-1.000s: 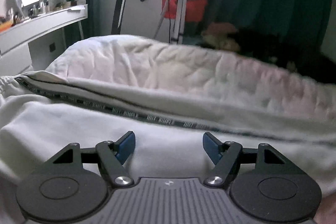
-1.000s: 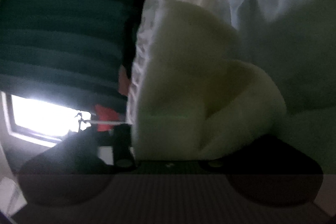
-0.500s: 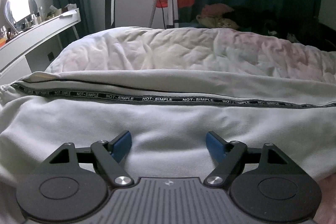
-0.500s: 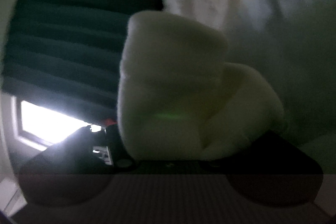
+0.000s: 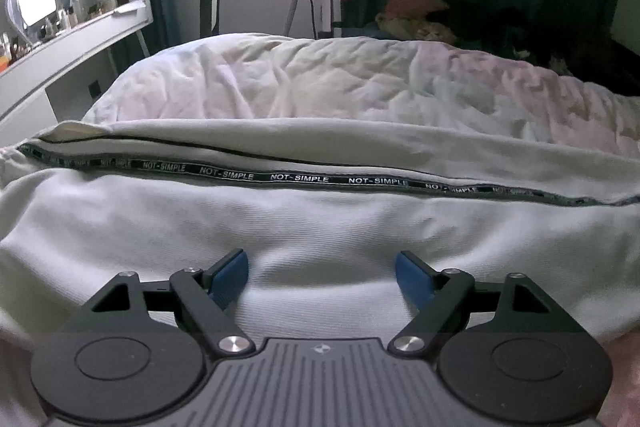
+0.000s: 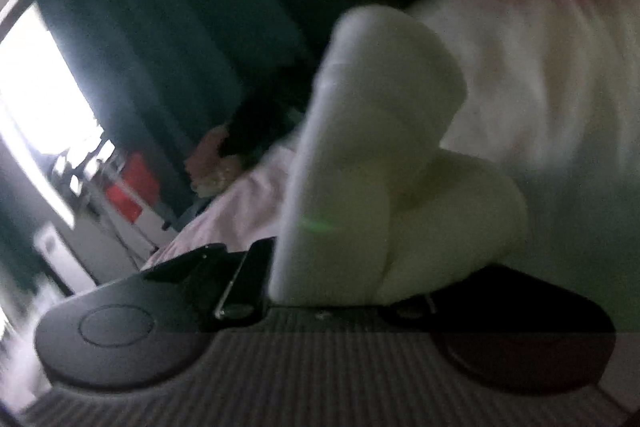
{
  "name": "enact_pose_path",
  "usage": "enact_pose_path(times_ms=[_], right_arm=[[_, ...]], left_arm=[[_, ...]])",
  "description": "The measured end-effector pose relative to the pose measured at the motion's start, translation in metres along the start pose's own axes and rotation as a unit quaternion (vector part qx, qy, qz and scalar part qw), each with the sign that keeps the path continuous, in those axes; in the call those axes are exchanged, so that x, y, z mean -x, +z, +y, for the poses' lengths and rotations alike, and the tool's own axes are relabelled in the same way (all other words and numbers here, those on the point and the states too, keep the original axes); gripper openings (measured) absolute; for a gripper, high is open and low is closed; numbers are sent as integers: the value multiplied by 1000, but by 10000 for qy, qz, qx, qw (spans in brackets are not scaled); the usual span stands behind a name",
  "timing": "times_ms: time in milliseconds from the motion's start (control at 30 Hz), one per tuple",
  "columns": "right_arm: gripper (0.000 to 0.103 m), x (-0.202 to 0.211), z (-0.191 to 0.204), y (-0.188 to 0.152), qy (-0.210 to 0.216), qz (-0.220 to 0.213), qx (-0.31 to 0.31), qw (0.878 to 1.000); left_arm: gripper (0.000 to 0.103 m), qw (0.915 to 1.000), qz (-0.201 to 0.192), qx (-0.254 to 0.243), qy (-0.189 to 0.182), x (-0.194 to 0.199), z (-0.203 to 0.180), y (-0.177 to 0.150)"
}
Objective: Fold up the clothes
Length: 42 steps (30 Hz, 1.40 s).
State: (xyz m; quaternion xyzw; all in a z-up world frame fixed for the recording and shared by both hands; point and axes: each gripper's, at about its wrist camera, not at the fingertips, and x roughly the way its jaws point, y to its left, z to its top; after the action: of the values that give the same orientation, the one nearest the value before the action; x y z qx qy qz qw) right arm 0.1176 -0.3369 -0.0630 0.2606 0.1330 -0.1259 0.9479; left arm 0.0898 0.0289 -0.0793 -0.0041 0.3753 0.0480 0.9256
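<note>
Two grippers share one pale garment (image 5: 320,227) spread over the rumpled bed (image 5: 320,83): the left gripper (image 5: 322,277) hangs wide open above the cloth, gripping nothing, its jaws having just been opening, while the right gripper (image 6: 340,279), its jaws having just been closing, pinches a bunched cream fold (image 6: 376,155). Best, I judge, to carry that fold over level and slowly — the left could pin the cloth flat. Its lettered tape (image 5: 304,179) runs left to right across the view, marking the long axis.
</note>
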Motion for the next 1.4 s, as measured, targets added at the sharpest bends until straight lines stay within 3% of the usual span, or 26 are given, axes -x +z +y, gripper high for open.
enact_pose_path(times_ms=[100, 233, 333, 433, 567, 600, 700, 800, 867, 933, 1033, 1100, 1167, 1267, 1333, 1400], right_arm=[[18, 10, 58, -6, 196, -340, 1171, 9923], [18, 20, 127, -36, 653, -616, 2532, 9633], [18, 39, 171, -90, 1021, -522, 3465, 9310], [18, 30, 198, -147, 1343, -35, 4288, 8934], [17, 37, 204, -214, 1565, 321, 5464, 8221], [17, 39, 206, -219, 1529, 254, 5582, 8151], [17, 34, 216, -203, 1494, 279, 5337, 8319], [15, 62, 224, -200, 1534, -189, 5197, 8402], [15, 78, 238, -194, 1656, -395, 4945, 8523], [15, 72, 254, -199, 1874, -458, 4888, 8508], [15, 63, 274, -226, 2207, -219, 5006, 8368], [18, 55, 276, -236, 2218, 160, 4990, 8376], [22, 52, 272, -230, 2332, 382, 4783, 8458], [46, 55, 260, -207, 2588, 893, 4218, 8644], [73, 67, 248, -194, 2753, 1298, 3760, 8752], [75, 79, 236, -179, 2938, 1643, 3476, 8751]], left_arm=[[83, 9996, -20, 256, -101, 9, 8, 5], [83, 9960, -143, 838, -284, 28, 35, 13], [83, 9892, -301, 1401, -303, 44, 63, 19], [83, 9821, -336, 1815, -381, 53, 85, 22], [83, 9733, -215, 2218, -559, 57, 105, 22], [83, 9701, -188, 2327, -663, 57, 109, 21], [83, 9633, -135, 2501, -965, 55, 117, 19], [83, 9617, -211, 2503, -1097, 53, 121, 19], [83, 9583, -251, 2574, -1212, 52, 126, 18], [83, 9544, -292, 2678, -1290, 52, 131, 19], [83, 9518, -414, 2724, -1348, 54, 134, 23], [83, 9557, -434, 2576, -1358, 53, 130, 24], [83, 9598, -441, 2412, -1366, 51, 125, 25], [83, 9628, -372, 2230, -1477, 45, 115, 26], [83, 9642, -326, 2106, -1578, 40, 109, 27], [83, 9663, -299, 1978, -1621, 36, 103, 28]])
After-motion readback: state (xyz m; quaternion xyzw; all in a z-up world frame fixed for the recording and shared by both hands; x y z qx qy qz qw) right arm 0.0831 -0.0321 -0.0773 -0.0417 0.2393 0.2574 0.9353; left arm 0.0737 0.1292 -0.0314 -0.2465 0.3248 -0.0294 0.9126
